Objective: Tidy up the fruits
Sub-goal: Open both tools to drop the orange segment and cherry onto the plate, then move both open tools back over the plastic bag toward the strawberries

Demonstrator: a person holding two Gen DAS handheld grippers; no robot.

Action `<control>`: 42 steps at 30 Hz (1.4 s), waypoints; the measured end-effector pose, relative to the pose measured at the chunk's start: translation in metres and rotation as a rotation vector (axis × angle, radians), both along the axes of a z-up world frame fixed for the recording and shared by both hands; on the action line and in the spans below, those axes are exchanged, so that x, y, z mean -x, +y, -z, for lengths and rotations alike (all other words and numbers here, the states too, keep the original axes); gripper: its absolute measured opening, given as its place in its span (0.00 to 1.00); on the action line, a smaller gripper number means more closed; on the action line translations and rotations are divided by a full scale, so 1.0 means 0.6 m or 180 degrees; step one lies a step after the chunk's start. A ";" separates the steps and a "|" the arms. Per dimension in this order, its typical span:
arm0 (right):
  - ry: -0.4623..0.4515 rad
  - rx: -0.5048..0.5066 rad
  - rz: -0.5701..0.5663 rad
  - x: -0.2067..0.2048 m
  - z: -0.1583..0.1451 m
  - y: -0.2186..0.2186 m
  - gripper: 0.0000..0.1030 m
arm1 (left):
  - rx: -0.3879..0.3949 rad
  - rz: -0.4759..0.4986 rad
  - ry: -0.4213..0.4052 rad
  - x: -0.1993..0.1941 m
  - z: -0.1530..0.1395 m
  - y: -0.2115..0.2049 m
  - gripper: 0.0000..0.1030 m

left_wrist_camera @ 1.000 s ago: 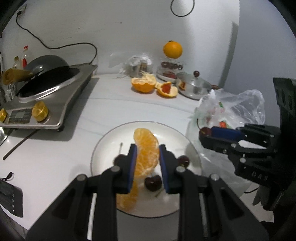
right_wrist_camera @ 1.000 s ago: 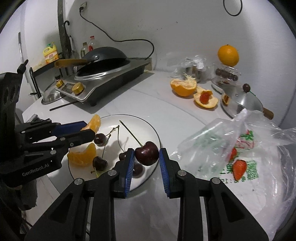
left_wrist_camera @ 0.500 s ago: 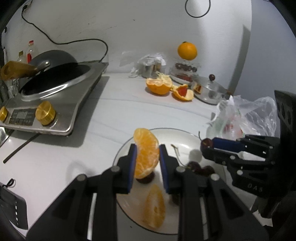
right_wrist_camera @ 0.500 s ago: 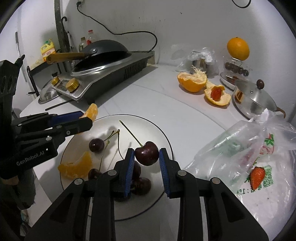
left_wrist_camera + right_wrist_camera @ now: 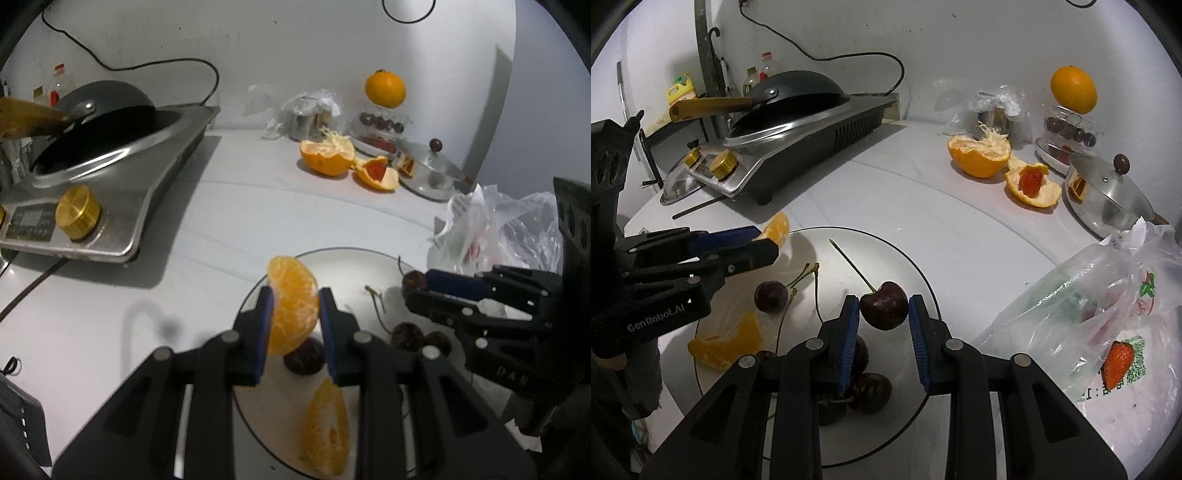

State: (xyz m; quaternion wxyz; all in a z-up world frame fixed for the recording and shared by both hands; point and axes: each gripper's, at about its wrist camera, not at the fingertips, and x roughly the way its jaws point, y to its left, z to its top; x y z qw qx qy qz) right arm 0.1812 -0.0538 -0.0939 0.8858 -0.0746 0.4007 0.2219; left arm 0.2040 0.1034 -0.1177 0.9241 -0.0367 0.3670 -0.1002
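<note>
My left gripper (image 5: 294,308) is shut on a chunk of peeled orange segments (image 5: 293,304), held just above the left part of the white plate (image 5: 354,258). Another orange piece (image 5: 327,432) and several dark cherries (image 5: 406,334) lie on that plate. My right gripper (image 5: 883,314) is shut on a dark red cherry (image 5: 884,310) with a long stem, raised over the plate (image 5: 908,266). In the right wrist view the left gripper (image 5: 768,243) shows at the plate's left edge with the orange. More cherries (image 5: 771,295) and an orange piece (image 5: 727,343) rest below.
An induction cooker with a black wok (image 5: 107,122) fills the left. At the back lie orange peel halves (image 5: 327,158), a whole orange on a stand (image 5: 385,88) and a lidded steel pot (image 5: 432,173). A plastic bag of strawberries (image 5: 1108,325) sits right of the plate.
Both grippers have moved forward and lower over the plate, each keeping its fruit. The plate and the back of the counter appear larger and nearer.
</note>
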 end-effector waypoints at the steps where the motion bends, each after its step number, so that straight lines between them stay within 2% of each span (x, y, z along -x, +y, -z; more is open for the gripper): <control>1: 0.0003 0.0008 0.0003 0.000 0.000 0.000 0.29 | -0.0002 0.0001 0.0004 0.001 0.000 -0.001 0.26; 2: 0.0008 0.0011 0.0007 -0.001 0.000 0.001 0.29 | -0.0001 0.0006 -0.0004 0.002 0.000 -0.002 0.27; 4: -0.0005 0.0009 0.0016 0.001 -0.002 0.001 0.40 | 0.0001 0.0014 -0.0020 0.004 -0.003 -0.002 0.31; 5: -0.0012 0.0007 0.0019 0.001 -0.003 0.001 0.41 | -0.0005 0.0008 -0.0025 0.005 -0.004 -0.003 0.32; 8: -0.0041 -0.0001 0.0020 0.004 -0.009 -0.002 0.42 | -0.0019 -0.0014 -0.0041 0.010 -0.008 -0.004 0.37; 10: -0.0061 -0.0008 0.0026 0.008 -0.013 -0.005 0.43 | -0.0015 -0.0027 -0.0065 0.015 -0.014 -0.004 0.51; 11: -0.0074 -0.0013 0.0033 0.011 -0.016 -0.008 0.43 | -0.0004 -0.0039 -0.0090 0.019 -0.018 -0.005 0.53; 17: -0.0152 -0.0051 0.0094 0.028 -0.034 -0.029 0.43 | -0.0021 -0.0051 -0.0170 0.039 -0.037 -0.018 0.57; 20: -0.0196 -0.0070 0.0135 0.039 -0.044 -0.042 0.43 | -0.0021 -0.0039 -0.0212 0.051 -0.047 -0.029 0.66; 42: -0.0515 -0.0174 0.0690 0.097 -0.094 -0.197 0.43 | -0.0073 0.0163 -0.0372 0.092 -0.095 -0.152 0.67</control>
